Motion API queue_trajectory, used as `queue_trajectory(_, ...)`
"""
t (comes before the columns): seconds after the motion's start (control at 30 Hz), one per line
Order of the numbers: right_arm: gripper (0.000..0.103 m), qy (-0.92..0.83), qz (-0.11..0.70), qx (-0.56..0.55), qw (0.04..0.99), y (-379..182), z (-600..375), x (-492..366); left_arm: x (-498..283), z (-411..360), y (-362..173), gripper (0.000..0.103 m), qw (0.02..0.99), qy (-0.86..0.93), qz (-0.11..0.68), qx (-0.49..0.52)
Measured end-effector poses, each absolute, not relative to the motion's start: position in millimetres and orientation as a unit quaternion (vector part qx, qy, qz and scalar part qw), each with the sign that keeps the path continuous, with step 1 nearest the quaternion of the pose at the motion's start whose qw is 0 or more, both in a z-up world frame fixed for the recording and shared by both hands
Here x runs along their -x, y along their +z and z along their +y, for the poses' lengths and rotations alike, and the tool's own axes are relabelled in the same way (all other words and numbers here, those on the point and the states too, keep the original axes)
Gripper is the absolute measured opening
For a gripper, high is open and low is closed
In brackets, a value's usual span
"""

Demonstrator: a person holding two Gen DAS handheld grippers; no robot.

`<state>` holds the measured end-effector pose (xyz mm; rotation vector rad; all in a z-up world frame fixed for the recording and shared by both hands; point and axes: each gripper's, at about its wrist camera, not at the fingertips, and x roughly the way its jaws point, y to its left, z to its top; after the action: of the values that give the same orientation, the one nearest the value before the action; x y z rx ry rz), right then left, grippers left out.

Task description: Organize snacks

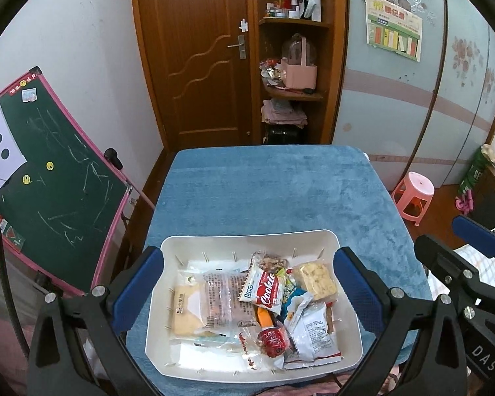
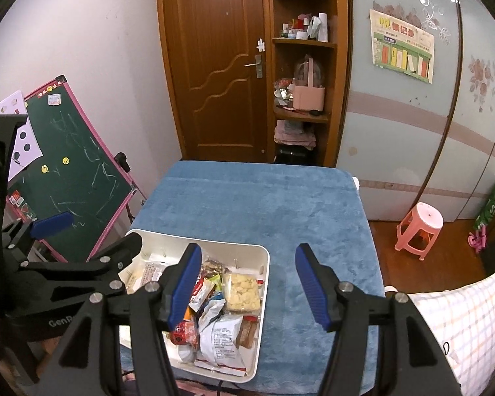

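A white tray point(image 1: 330, 241) full of several wrapped snacks sits at the near edge of a blue-covered table point(image 1: 264, 188). Inside are a red Cookie pack point(image 1: 267, 292), a yellow puffed bar point(image 1: 315, 279), a clear cracker pack point(image 1: 211, 300) and a red round sweet point(image 1: 274, 341). My left gripper point(image 1: 249, 285) is open, its jaws spread outside the tray's two short sides. My right gripper point(image 2: 249, 283) is open and empty above the tray's right edge point(image 2: 264, 277). The right gripper's arm point(image 1: 472, 254) shows at the left wrist view's right side.
A green chalkboard with pink frame point(image 1: 56, 191) leans left of the table. A wooden door point(image 1: 198, 59) and shelf unit point(image 1: 293, 66) stand behind. A pink stool point(image 2: 419, 227) is on the floor at right. A checked cushion point(image 2: 462, 323) lies near right.
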<state>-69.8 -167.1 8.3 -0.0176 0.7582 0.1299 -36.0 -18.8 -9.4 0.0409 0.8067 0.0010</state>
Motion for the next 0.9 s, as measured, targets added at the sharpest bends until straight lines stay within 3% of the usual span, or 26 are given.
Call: queue_trajectory(0.9,0.06,0.073,0.392,-0.011,0.917,-8,-177,55,31,-19,-15,0.102,0.918,0.003,0.396,-0.019)
